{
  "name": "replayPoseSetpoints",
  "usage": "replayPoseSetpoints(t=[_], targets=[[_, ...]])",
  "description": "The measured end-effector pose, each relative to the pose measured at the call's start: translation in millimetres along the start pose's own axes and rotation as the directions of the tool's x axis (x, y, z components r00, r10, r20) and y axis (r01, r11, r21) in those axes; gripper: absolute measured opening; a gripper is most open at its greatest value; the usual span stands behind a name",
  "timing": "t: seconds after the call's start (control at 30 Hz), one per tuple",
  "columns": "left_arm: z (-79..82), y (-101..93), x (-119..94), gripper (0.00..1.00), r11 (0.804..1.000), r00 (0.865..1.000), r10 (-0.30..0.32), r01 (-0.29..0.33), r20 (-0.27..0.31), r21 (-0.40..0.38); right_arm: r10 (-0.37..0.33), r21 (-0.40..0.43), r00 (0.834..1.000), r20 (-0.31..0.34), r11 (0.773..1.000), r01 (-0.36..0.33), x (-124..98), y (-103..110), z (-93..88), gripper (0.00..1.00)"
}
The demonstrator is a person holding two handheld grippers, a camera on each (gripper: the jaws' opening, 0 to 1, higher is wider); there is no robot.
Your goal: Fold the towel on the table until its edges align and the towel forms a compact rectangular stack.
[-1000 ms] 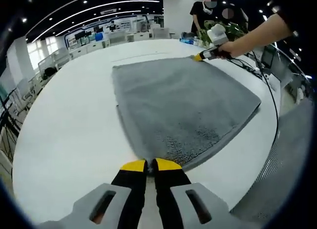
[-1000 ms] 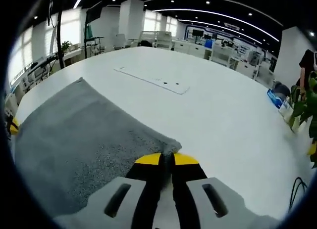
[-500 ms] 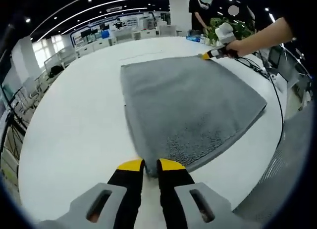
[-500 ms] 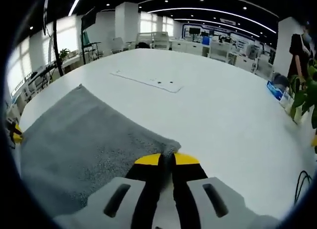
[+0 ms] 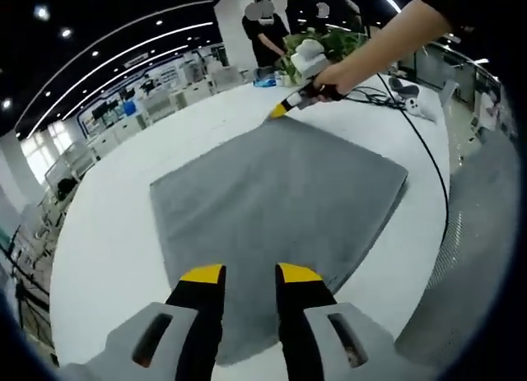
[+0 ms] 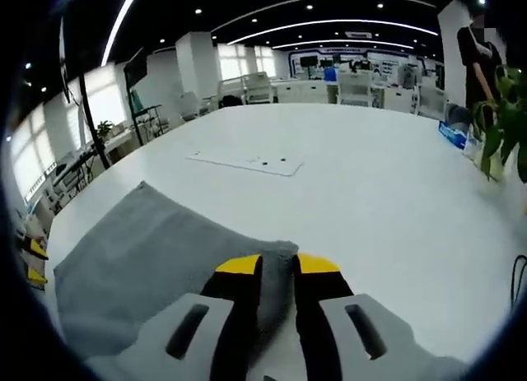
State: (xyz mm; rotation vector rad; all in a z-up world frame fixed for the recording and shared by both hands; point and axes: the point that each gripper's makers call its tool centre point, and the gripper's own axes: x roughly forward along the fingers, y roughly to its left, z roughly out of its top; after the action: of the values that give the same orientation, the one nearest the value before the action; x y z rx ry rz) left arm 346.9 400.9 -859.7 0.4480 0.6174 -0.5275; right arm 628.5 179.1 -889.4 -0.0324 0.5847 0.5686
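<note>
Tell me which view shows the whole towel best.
The left gripper view: the gray towel lies spread flat on the white table with its whole outline in sight, the right claw at its far corner. The right gripper view shows just one corner region of the towel, part hidden behind that claw.

Open office with a dark ceiling (image 6: 346,6), strip lights, bright windows (image 6: 99,89) and white desks (image 5: 165,101)

A grey towel (image 5: 276,204) lies flat on the white desk (image 5: 107,241). The left gripper (image 5: 249,274) hovers over its near edge, jaws apart. At the far corner, the right gripper (image 5: 280,111) touches the towel, held by a hand (image 5: 333,75).
</note>
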Motion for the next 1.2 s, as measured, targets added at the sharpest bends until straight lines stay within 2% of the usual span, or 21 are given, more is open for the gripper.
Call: replayPoseSetpoints(t=[0.17, 0.37, 0.53, 0.67, 0.7, 0.73, 0.83, 0.97, 1.07, 1.13, 1.2], targets=[[25.7, -35.6, 17.1, 0.26, 0.996, 0.995, -0.077, 0.079, 0.058, -0.031, 0.025, 0.004, 0.999, 0.024, 1.000, -0.025, -2.3, 5.1, 6.8, 0.18], [41.1, -80.0, 29.7, 0.31, 0.984, 0.982, -0.179, 0.178, 0.061, 0.013, 0.045, -0.020, 0.999, 0.021, 0.999, -0.045, -6.1, 7.2, 7.3, 0.19], [46.1, -104.9, 38.1, 0.43, 0.970, 0.970, -0.237, 0.235, 0.046, 0.058, 0.046, -0.003, 0.999, 0.028, 0.999, -0.046, -12.1, 4.6, 4.9, 0.21], [52.6, -132.1, 47.8, 0.43, 0.948, 0.949, -0.312, 0.309, 0.032, 0.080, 0.045, -0.003, 0.999, 0.027, 0.999, -0.045, -17.9, 1.3, 2.2, 0.21], [54.5, -136.1, 49.8, 0.43, 0.946, 0.948, -0.317, 0.314, 0.033, 0.086, 0.043, 0.000, 0.999, 0.027, 0.999, -0.043, -18.5, -0.2, 1.6, 0.21], [57.7, -145.3, 51.9, 0.43, 0.931, 0.936, -0.350, 0.344, 0.032, 0.122, 0.039, 0.006, 0.999, 0.025, 0.999, -0.039, -19.4, -2.6, 0.5, 0.21], [60.6, -155.3, 57.0, 0.42, 0.920, 0.927, -0.373, 0.367, 0.024, 0.139, 0.028, 0.034, 0.999, 0.035, 0.999, -0.029, -24.6, -3.1, -1.7, 0.20], [69.4, -173.5, 62.1, 0.39, 0.892, 0.904, -0.427, 0.417, 0.021, 0.173, 0.033, 0.037, 0.999, 0.031, 0.999, -0.034, -25.5, -0.8, -4.7, 0.20], [76.4, -184.8, 65.5, 0.36, 0.875, 0.896, -0.444, 0.429, 0.018, 0.224, 0.039, 0.040, 0.999, 0.028, 0.998, -0.040, -27.7, 1.8, -6.6, 0.19], [82.2, -196.8, 68.0, 0.34, 0.858, 0.881, -0.473, 0.454, 0.024, 0.238, 0.039, 0.040, 0.999, 0.026, 0.998, -0.040, -27.8, 1.4, -6.7, 0.19], [86.0, -207.1, 71.0, 0.30, 0.848, 0.871, -0.490, 0.469, 0.027, 0.246, 0.037, 0.049, 0.999, 0.032, 0.998, -0.039, -27.7, 1.5, -5.3, 0.19]])
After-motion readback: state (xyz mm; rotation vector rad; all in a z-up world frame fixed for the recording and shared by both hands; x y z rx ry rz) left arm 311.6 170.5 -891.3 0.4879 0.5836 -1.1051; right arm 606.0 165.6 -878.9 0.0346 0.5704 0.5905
